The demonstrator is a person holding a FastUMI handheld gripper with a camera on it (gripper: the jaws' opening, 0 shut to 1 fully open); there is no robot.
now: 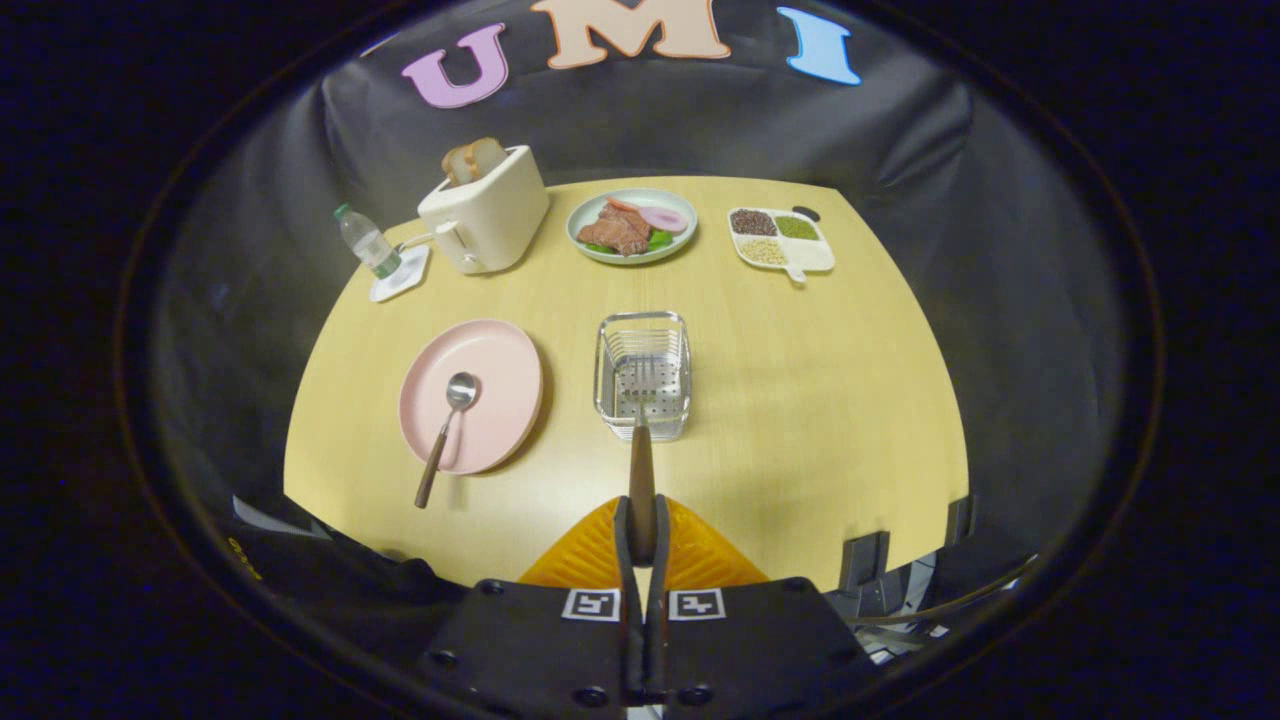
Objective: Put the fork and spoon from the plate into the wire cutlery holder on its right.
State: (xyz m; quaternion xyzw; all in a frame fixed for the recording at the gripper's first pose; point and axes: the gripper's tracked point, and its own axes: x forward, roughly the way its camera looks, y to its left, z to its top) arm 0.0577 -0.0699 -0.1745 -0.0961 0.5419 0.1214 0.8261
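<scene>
Gripper (641,530) clamping fork (640,440) by its dark handle, tines hanging over wire cutlery holder (642,375) at 12 o'clock | spoon (447,430) lying on pink plate (500,370) at 10 o'clock, waiting | nearing halfway, fork not released.

We find the lower end of the fork (640,440) handle hidden between the fingers of the gripper (641,530), which press on it. Its tines blend with the mesh of the wire cutlery holder (643,375); we cannot tell whether they touch it. The divided dish (782,240) contents are too small to identify.
</scene>
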